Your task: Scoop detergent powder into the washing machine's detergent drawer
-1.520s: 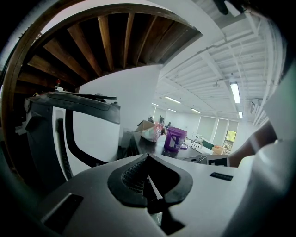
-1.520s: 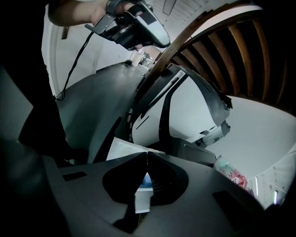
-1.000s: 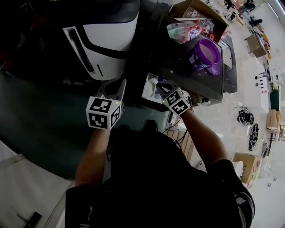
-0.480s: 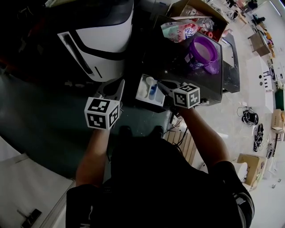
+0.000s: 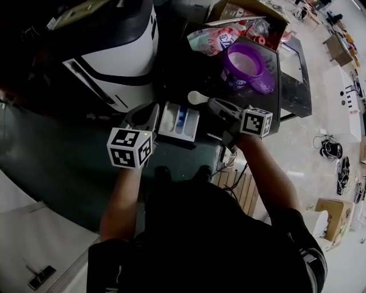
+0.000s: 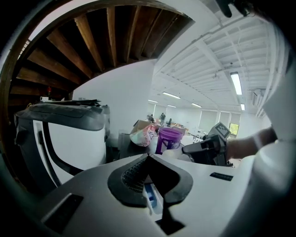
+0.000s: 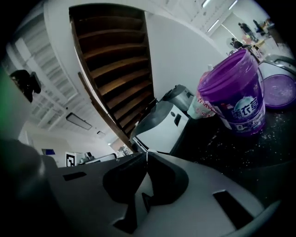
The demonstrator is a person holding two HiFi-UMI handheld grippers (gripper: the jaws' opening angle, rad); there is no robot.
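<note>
The white washing machine [image 5: 114,51] stands at the upper left, and its white detergent drawer [image 5: 179,120], with a blue insert, is pulled out. My right gripper [image 5: 210,103] is shut on the handle of a white scoop [image 5: 197,97], which hovers just beyond the drawer's far end. The open purple detergent tub [image 5: 243,63] stands on the black table further off and shows large in the right gripper view [image 7: 236,99]. My left gripper [image 5: 150,111] is shut with nothing visibly held, right beside the drawer's left edge. The drawer's blue part [image 6: 150,196] shows below its jaws.
The tub's purple lid [image 5: 264,83] lies beside it on the black table [image 5: 286,68]. A detergent bag [image 5: 214,40] and a cardboard box [image 5: 246,14] sit behind the tub. A wooden pallet [image 5: 237,183] lies on the floor near my feet.
My right gripper has drawn back from over the drawer, carrying the scoop toward the table side. The left gripper has stayed beside the drawer.
</note>
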